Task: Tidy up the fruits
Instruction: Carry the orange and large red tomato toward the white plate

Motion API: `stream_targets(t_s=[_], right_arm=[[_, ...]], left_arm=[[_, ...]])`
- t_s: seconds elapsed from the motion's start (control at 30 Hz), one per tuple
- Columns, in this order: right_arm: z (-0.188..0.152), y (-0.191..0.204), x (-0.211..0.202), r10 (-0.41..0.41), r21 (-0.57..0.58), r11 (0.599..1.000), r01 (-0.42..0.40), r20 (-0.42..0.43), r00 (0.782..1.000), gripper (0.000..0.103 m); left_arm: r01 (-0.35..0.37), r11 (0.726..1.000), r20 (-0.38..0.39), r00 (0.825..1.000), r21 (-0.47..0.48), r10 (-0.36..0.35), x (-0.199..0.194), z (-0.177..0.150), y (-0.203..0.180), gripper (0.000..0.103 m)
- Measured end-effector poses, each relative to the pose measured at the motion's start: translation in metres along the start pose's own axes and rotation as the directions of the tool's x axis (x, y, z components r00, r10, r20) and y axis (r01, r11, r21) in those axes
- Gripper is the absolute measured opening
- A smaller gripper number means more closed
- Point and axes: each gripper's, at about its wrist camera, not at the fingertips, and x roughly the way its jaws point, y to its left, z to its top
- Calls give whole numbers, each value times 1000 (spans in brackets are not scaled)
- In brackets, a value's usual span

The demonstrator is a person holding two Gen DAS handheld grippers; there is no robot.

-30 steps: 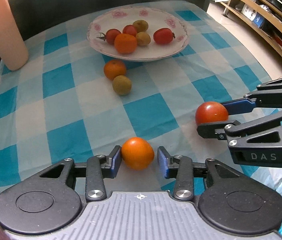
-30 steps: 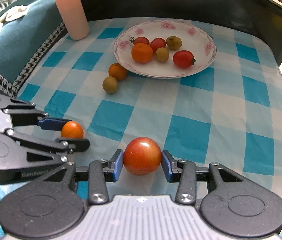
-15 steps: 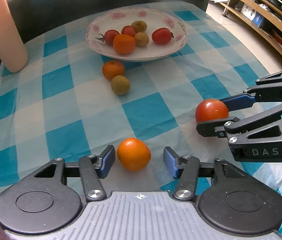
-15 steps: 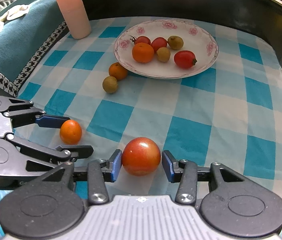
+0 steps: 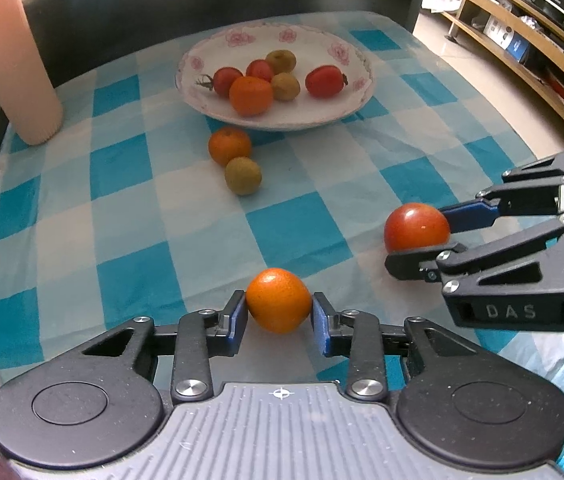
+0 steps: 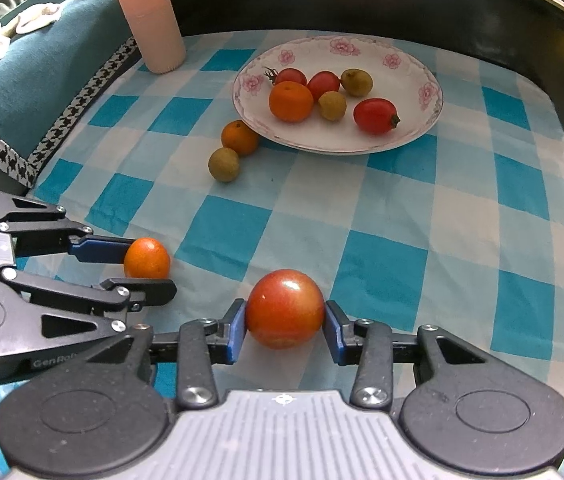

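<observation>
My left gripper [image 5: 279, 309] is shut on a small orange [image 5: 278, 300] at the near edge of the checked tablecloth; the orange also shows in the right wrist view [image 6: 146, 258]. My right gripper [image 6: 285, 322] is shut on a large red tomato [image 6: 285, 308], which also shows in the left wrist view [image 5: 417, 227]. A floral white plate [image 5: 345, 50] at the back holds several fruits: an orange, small tomatoes and brownish round fruits. A second orange [image 5: 229, 146] and a brownish fruit [image 5: 243, 175] lie on the cloth just in front of the plate.
A tall pink ribbed cylinder [image 5: 10, 60] stands at the back left. A teal cushion with a houndstooth edge [image 6: 22, 80] lies left of the table. A dark raised rim [image 6: 401, 4] runs behind the plate. Wooden shelves [image 5: 521, 40] stand far right.
Half a second ago my left jaws stood open around the orange; now they have closed on it. My right gripper's jaws have closed the last small gaps onto the tomato.
</observation>
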Motion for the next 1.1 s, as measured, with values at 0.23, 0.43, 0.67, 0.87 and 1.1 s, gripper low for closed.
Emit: stream_targets(t_s=[0.23, 0.43, 0.67, 0.87, 1.1], right_arm=[[8, 1, -9, 10, 7, 1000, -10, 32, 999, 53], [12, 0, -12, 10, 19, 1000, -11, 45, 999, 53], [18, -5, -14, 5, 48, 999, -8, 60, 998, 53], [25, -9, -17, -4, 66, 998, -1, 80, 997, 53], [38, -17, -23, -22, 90, 996, 12, 116, 993, 53]], left_arm=[[5, 1000, 20, 1000, -16, -4, -1, 12, 1, 42], [8, 999, 38, 999, -33, -7, -4, 21, 3, 43], [17, 999, 51, 999, -44, -14, -6, 29, 4, 42], [15, 999, 68, 998, -50, -12, -7, 39, 5, 41], [6, 999, 103, 995, -50, 0, -11, 59, 6, 41]])
